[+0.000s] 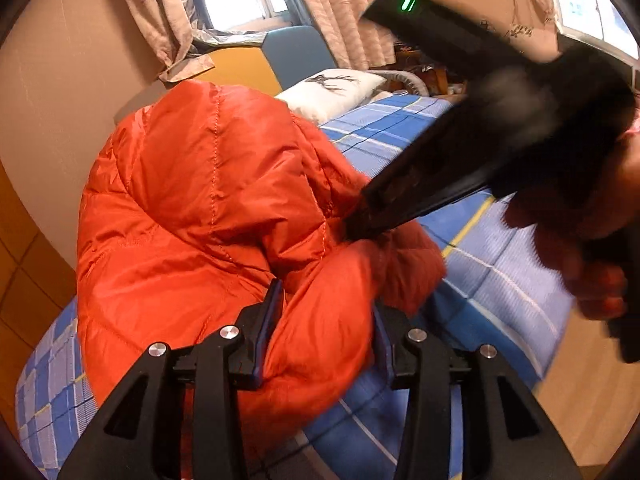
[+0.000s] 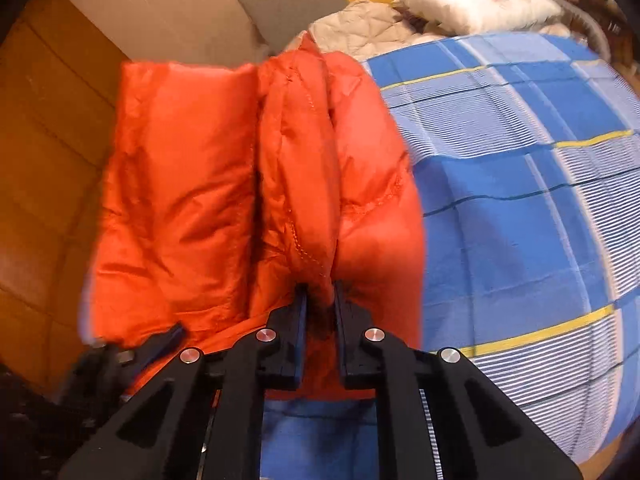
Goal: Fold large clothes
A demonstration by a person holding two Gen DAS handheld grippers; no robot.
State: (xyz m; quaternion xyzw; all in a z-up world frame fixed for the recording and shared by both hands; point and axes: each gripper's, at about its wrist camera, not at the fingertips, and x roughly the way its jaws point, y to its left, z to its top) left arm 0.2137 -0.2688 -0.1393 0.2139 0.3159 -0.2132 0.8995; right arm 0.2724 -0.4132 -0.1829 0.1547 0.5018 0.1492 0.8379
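While the orange down jacket (image 1: 192, 200) is held bunched above the bed (image 1: 500, 280) — pinched in both the left tongs (image 1: 324, 312) and right tongs (image 2: 320, 300) — edges should be kept level and lowered together.

Both grippers (image 1: 326, 304) (image 2: 320, 300) clamped tight.
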